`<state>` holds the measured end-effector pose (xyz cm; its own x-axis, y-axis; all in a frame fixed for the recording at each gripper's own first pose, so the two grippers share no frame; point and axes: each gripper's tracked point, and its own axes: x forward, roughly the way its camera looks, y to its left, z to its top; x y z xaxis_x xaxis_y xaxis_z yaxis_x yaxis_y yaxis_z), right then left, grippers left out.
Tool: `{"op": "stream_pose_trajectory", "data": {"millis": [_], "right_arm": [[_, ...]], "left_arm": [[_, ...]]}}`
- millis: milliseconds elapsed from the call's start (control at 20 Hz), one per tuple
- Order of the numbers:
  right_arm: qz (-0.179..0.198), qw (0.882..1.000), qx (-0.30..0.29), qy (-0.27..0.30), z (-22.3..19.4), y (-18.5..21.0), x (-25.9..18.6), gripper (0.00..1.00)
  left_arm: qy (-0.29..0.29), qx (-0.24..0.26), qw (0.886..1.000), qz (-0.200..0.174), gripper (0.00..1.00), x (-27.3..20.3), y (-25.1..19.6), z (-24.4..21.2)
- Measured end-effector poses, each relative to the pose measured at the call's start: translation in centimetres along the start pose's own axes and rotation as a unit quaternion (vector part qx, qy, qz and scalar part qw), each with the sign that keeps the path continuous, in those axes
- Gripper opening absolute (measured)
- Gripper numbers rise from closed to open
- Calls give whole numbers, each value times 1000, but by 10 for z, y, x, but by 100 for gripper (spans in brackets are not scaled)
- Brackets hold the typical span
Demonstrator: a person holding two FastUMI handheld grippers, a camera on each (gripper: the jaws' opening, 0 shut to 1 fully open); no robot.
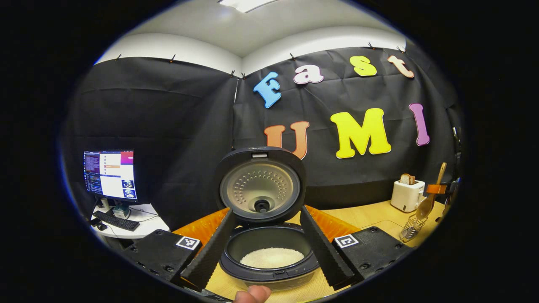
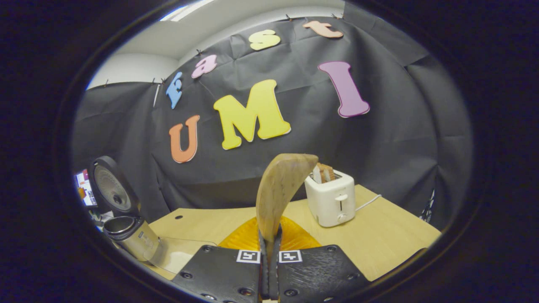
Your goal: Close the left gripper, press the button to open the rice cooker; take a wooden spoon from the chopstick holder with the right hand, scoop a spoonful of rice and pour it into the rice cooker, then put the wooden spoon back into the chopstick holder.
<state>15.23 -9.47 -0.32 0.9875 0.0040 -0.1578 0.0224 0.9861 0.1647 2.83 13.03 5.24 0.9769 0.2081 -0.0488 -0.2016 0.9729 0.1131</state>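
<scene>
I saw one rice cooker (image 1: 269,248), lid up, rice inside — my left gripper (image 1: 269,252) spread wide around it. Right of it, my right gripper (image 2: 269,252) clamped one wooden spoon (image 2: 280,189), beside one toaster (image 2: 330,202).

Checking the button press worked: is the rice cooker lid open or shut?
Open. The lid stands upright behind the rice cooker, its inner plate facing forward, and white rice shows in the pot.

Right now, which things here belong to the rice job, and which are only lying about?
Job: open dark round rice cooker, white rice, wooden spoon held in right tongs, wire chopstick holder.
Lying about: white toaster, computer monitor, black keyboard.
</scene>
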Motion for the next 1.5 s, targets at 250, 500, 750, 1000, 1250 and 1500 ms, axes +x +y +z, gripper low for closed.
{"op": "stream_pose_trajectory", "data": {"millis": [250, 500, 750, 1000, 1250, 1500], "right_arm": [[53, 998, -20, -13, 24, 73, -4, 1], [90, 994, -59, 21, -12, 149, 14, 1], [74, 984, -134, 94, -89, 171, 34, 1], [24, 972, -200, 124, -121, 156, 39, 1], [28, 962, -211, 169, -163, 167, 28, 1], [59, 970, -142, 186, -175, 203, 20, 1]], "left_arm": [[-7, -6, 1000, -13, 99, -9, 0, -7], [-28, -14, 1000, -4, 100, -18, 10, -10], [-30, -25, 999, 20, 99, -23, 33, -20], [-41, -31, 999, -4, 99, -23, 24, -12], [-44, -17, 999, -19, 98, -25, 21, -12], [-56, -36, 998, -7, 99, -27, 39, -5]]}}
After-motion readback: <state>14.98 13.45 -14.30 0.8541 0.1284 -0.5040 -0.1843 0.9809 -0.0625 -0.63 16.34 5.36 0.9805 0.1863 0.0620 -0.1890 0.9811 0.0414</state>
